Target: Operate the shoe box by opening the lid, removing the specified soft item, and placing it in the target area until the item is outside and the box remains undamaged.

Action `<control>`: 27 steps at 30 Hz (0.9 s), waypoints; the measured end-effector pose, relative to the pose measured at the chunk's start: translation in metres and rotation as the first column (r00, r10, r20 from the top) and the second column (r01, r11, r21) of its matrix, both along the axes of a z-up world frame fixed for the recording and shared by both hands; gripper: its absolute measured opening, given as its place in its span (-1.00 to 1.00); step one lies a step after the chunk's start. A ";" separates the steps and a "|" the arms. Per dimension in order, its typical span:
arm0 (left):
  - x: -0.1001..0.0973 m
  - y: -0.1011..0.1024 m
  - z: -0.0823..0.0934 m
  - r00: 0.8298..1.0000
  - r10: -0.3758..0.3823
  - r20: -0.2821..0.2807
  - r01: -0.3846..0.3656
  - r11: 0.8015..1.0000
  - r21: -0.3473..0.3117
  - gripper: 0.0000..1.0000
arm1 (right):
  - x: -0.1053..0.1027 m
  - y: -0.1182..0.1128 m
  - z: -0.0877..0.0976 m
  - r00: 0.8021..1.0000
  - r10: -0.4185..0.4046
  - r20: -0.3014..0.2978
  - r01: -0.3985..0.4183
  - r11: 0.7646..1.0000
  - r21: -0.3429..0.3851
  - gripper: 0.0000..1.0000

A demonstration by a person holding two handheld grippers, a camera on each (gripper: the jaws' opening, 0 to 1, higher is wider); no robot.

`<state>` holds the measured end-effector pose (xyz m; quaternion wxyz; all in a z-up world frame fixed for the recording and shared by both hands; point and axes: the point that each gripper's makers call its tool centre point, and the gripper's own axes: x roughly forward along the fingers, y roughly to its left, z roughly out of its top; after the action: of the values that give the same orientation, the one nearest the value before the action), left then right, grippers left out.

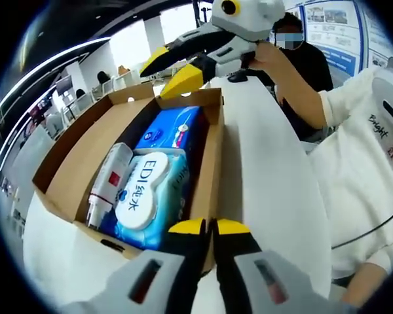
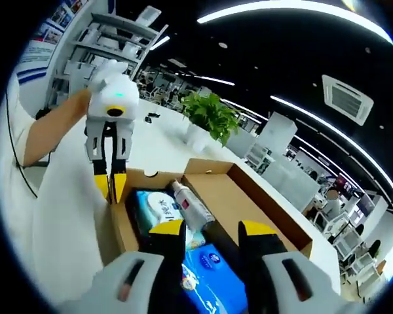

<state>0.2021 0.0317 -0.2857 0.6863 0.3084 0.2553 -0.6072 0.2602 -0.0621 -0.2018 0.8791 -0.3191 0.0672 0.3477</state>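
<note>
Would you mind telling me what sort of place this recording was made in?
Probably an open-plan office: long ceiling light strips, a white table with a potted plant, rows of desks beyond, and posters on the wall.

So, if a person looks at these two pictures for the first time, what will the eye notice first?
The open box on the white table, its lid folded back. Inside lie two blue wipe packs and a white tube beside them. Then the yellow-tipped grippers: the left gripper shut at the box's near wall, the right gripper open over the packs at the other end.
</note>
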 end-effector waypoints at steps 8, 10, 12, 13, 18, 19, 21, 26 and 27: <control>0.000 0.000 0.001 0.999 -0.025 0.023 0.025 1.000 -0.008 -0.91 | 0.003 0.013 0.006 0.997 0.013 0.082 -0.018 0.998 0.057 -0.49; 0.000 0.000 0.001 0.999 -0.025 0.020 0.025 1.000 -0.009 -0.92 | 0.003 0.015 0.013 0.995 0.024 0.096 -0.033 0.995 0.094 -0.50; 0.000 0.000 0.001 0.999 -0.026 0.020 0.026 1.000 -0.010 -0.92 | 0.004 0.017 0.014 0.994 0.036 0.106 -0.047 0.994 0.098 -0.50; 0.000 0.000 0.001 0.999 -0.028 0.020 0.028 1.000 -0.010 -0.92 | 0.005 0.019 0.012 0.993 0.058 0.107 -0.066 0.995 0.074 -0.50; 0.000 -0.001 0.001 0.999 -0.031 0.014 0.031 0.999 -0.011 -0.92 | 0.013 0.028 0.014 0.987 0.124 0.103 -0.132 0.989 0.070 -0.45; -0.001 -0.001 0.001 0.999 -0.032 0.014 0.032 0.999 -0.010 -0.92 | 0.012 0.031 0.014 0.984 0.152 0.098 -0.159 0.985 0.068 -0.45; -0.001 -0.001 0.001 0.999 -0.033 0.014 0.033 0.999 -0.008 -0.92 | 0.014 0.035 0.012 0.979 0.188 0.076 -0.193 0.979 0.071 -0.51; -0.001 -0.002 0.000 0.999 -0.033 0.013 0.033 0.999 -0.005 -0.91 | 0.036 0.040 -0.007 0.975 0.220 0.019 -0.219 0.975 -0.044 -0.50; -0.001 -0.002 0.000 0.999 -0.031 0.012 0.031 1.000 -0.005 -0.91 | 0.039 0.042 -0.011 0.976 0.217 -0.004 -0.217 0.974 -0.067 -0.49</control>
<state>0.2016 0.0300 -0.2853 0.6791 0.3142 0.2448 -0.6166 0.2994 -0.0201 -0.2131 0.8248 -0.3542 0.0420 0.4388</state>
